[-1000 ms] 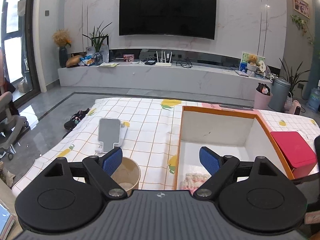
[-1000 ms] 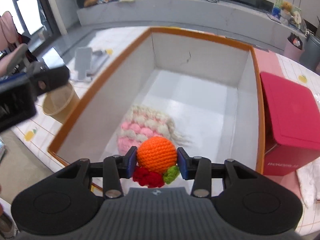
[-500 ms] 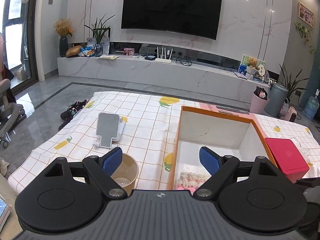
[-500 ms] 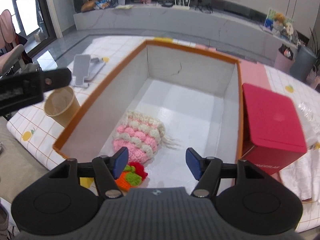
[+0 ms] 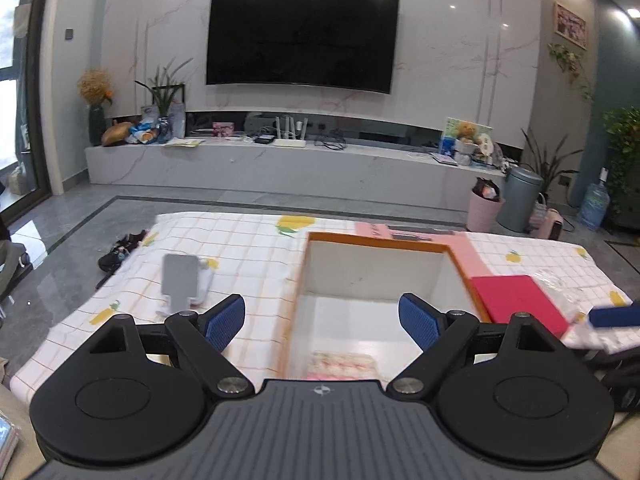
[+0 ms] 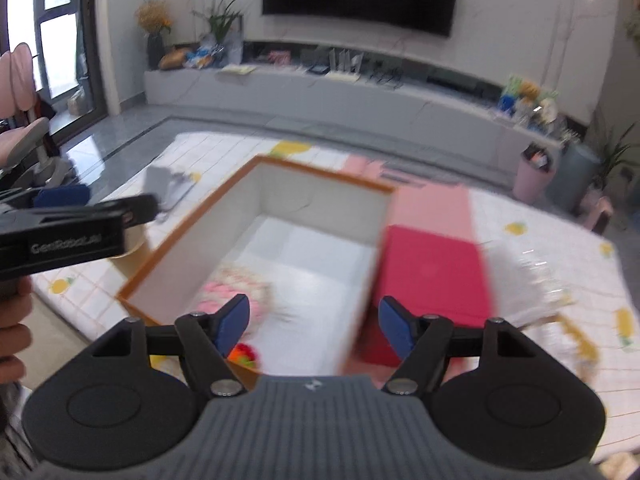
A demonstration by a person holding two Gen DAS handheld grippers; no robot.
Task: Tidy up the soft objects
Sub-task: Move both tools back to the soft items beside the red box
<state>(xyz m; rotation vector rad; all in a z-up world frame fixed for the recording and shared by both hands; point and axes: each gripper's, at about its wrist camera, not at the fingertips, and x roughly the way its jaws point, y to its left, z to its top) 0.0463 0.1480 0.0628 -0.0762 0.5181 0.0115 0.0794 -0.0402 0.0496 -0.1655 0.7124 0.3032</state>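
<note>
An orange-rimmed white box [image 6: 192,224] stands on the checked tablecloth. In it lie a pink-and-white crochet piece [image 6: 232,292] and, near the box's front corner, an orange crochet fruit [image 6: 242,354] with red and green bits. My right gripper [image 6: 314,326] hovers above the box's near end, jaws opening, nothing between them. My left gripper [image 5: 320,320] stands open and empty over the box's left wall [image 5: 298,280], with the crochet piece [image 5: 342,364] just below it. The left gripper [image 6: 80,224] also shows at the left of the right wrist view.
A red box [image 6: 432,272] sits against the white box's right side, with a crumpled clear bag [image 6: 540,280] beyond it. A grey phone stand [image 5: 182,280] lies on the cloth to the left. A paper cup [image 6: 134,240] stands by the box's left wall. A hand [image 6: 12,336] holds the left gripper.
The right gripper let go of the orange crochet fruit, which now lies in the box beside the pink piece. The gripper then rose and drew back. The left gripper rose a little.
</note>
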